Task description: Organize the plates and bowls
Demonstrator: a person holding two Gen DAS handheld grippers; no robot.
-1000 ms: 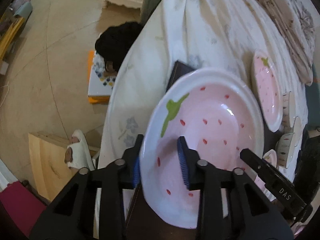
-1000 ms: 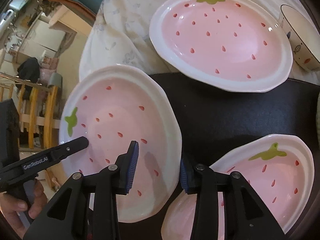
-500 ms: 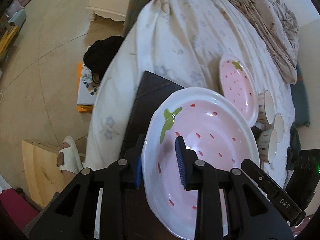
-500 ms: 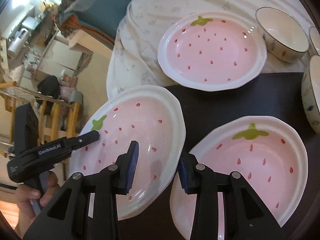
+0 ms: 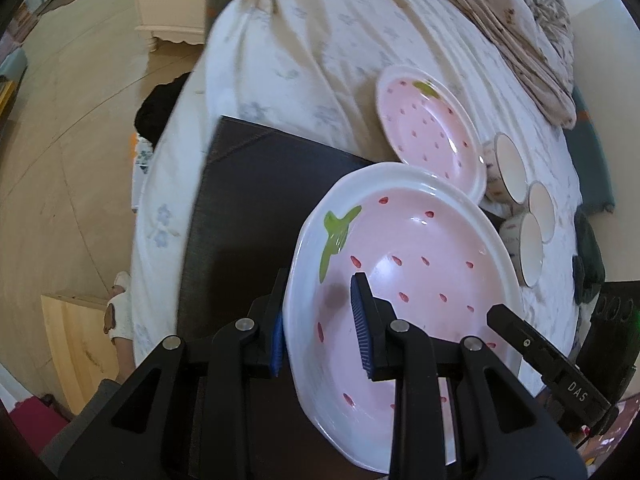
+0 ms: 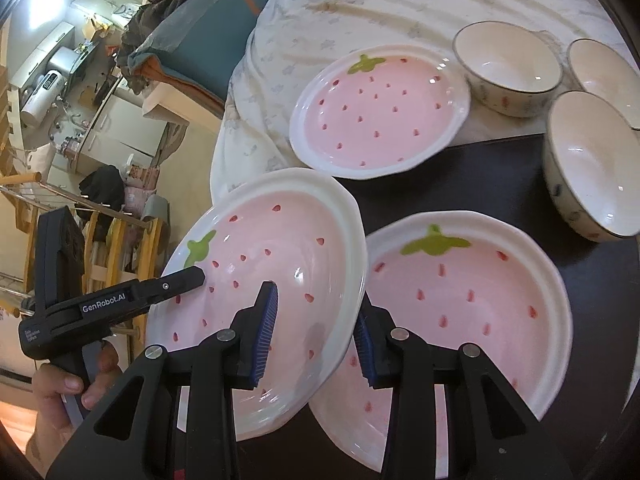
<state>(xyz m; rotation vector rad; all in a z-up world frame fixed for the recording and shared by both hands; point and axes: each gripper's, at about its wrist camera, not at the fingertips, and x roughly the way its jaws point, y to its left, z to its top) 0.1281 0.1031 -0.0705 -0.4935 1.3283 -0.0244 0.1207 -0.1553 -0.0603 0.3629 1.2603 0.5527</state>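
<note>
Two hand-held grippers are sharing one load. The left hand-held gripper (image 5: pixel 320 328) is clamping the near rim of a pink strawberry plate (image 5: pixel 404 264), one pad beneath and one inside. The right hand-held gripper (image 6: pixel 314 330) is pinching the opposite rim of that plate, which is hanging tilted above a dark mat (image 5: pixel 256 200) on a bed (image 5: pixel 304 40).

Little appears sorted so far: a second plate (image 6: pixel 472 300) is lying on the mat just beside the lifted one, a third plate (image 6: pixel 380 112) is resting on the sheet, and three bowls (image 6: pixel 508 68) are sitting unstacked.

Only the right view is showing the second plate and the person's hand (image 6: pixel 68 396); only the left view is showing the floor (image 5: pixel 72 128) and a slipper (image 5: pixel 118 312).
</note>
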